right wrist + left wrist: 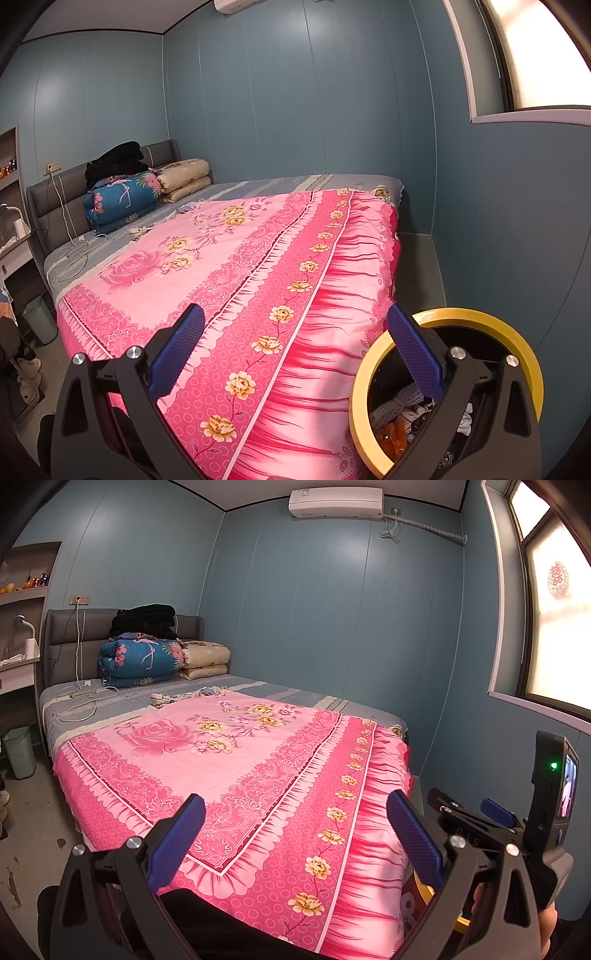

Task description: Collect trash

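A bedroom with blue walls, seen from the foot of a bed [236,749] covered by a pink floral spread. The left hand-held gripper [295,834] and the right hand-held gripper [295,350] both hover over the bed's near end, blue fingers spread wide, holding nothing. A yellow-rimmed trash bin [517,332] stands on the floor at the bed's near right corner, upright, its round mouth facing up, with wrappers and scraps already inside. This looks like a search step. Small pale scraps [160,698] lie far up the bed near the folded quilts [142,661]; their shape and long axis are too small to tell. Reaching them would likely mean moving toward the headboard.
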`<action>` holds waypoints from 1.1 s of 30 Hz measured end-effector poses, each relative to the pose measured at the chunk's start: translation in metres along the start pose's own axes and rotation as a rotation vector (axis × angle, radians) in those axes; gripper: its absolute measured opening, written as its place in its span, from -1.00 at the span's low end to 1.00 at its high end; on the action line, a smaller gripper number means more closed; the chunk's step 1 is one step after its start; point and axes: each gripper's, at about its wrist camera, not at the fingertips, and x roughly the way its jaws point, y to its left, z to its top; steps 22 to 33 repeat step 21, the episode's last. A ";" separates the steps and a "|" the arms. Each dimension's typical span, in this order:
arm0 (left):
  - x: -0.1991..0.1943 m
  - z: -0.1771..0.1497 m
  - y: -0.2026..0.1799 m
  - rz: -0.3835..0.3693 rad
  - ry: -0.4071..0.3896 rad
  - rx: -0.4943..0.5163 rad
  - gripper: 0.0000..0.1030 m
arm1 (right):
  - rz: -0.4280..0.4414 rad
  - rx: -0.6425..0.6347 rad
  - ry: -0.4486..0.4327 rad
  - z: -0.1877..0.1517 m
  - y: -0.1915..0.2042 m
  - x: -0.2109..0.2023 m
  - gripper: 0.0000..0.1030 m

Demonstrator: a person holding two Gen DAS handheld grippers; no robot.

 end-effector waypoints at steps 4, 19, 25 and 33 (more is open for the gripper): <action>0.000 0.000 0.000 -0.002 0.003 -0.001 0.84 | 0.001 0.001 0.003 -0.001 0.001 0.000 0.84; 0.002 -0.001 0.002 -0.007 0.012 0.005 0.84 | 0.001 0.003 0.009 -0.003 0.001 0.001 0.84; 0.002 -0.001 0.001 -0.008 0.012 0.004 0.84 | 0.000 0.004 0.010 -0.004 0.002 0.001 0.84; 0.002 -0.001 0.001 -0.008 0.012 0.004 0.84 | 0.000 0.004 0.010 -0.004 0.002 0.001 0.84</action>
